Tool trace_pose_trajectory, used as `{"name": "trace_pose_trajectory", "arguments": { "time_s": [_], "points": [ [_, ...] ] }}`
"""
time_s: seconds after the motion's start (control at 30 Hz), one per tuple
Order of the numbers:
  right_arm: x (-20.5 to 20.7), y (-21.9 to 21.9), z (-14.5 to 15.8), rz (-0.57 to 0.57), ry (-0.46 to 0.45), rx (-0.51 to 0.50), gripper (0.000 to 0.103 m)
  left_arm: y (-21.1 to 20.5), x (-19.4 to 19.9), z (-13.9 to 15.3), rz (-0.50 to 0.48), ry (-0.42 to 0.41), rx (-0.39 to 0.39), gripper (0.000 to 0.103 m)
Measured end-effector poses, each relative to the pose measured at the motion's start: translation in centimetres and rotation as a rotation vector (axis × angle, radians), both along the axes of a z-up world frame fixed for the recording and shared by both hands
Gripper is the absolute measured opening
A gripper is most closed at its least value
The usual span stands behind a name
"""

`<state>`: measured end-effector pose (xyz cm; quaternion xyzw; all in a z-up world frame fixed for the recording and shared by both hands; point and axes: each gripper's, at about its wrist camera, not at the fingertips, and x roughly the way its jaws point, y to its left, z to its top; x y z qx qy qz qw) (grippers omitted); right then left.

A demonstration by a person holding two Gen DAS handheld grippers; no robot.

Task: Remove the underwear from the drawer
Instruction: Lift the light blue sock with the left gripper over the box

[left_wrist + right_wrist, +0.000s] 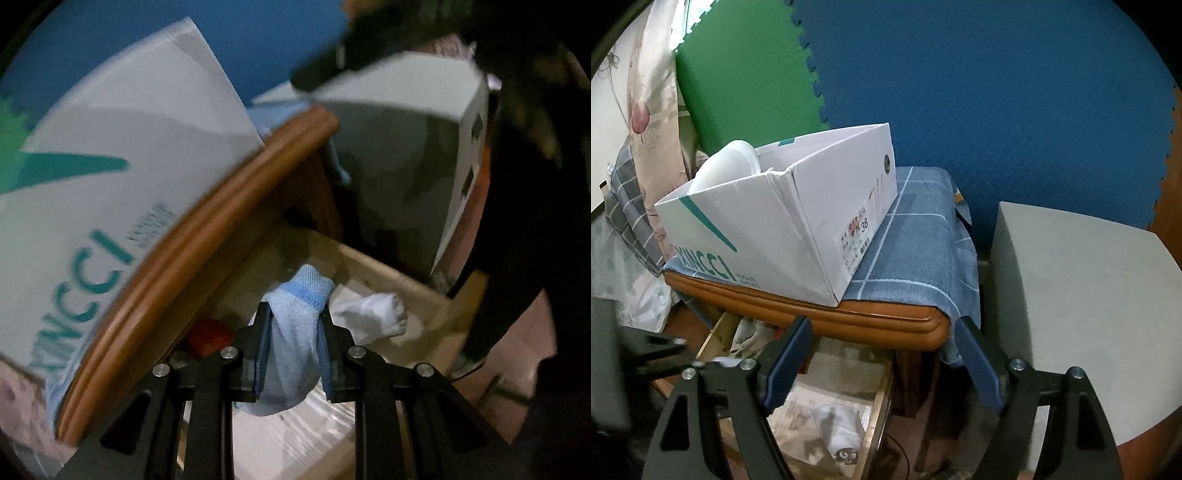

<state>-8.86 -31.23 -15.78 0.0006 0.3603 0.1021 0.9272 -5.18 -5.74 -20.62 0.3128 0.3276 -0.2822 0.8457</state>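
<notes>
My left gripper (295, 325) is shut on a light blue piece of underwear (295, 332), holding it above the open wooden drawer (388, 269); the cloth hangs between the fingers. A white garment (373, 314) lies in the drawer just to the right, and something red (208, 336) sits at the left under the table edge. My right gripper (882, 365) is open and empty, held above the same drawer (875, 413), where a rolled white garment (838, 428) lies. Part of the left gripper (657, 350) shows at the left of the right wrist view.
A brown wooden tabletop (886, 321) overhangs the drawer, covered by a blue checked cloth (916, 251) and carrying a white shoebox (768, 221). A grey box (1082, 295) stands at the right. Blue and green foam mats (960, 92) line the wall behind.
</notes>
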Motion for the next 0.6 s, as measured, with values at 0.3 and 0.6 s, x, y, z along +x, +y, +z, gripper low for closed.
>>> {"name": "trace_pose_trajectory", "arguments": {
  "time_s": [0.3, 0.6],
  "points": [
    [0.0, 1.5, -0.5, 0.039, 0.009, -0.081, 0.081, -1.8, -4.2, 10.3, 0.098, -0.089, -0.204, 0.02],
    [-0.3, 2.3, -0.5, 0.056, 0.002, -0.118, 0.081, 1.9, -4.1, 23.5, 0.187, -0.283, -0.352, 0.021]
  ]
}}
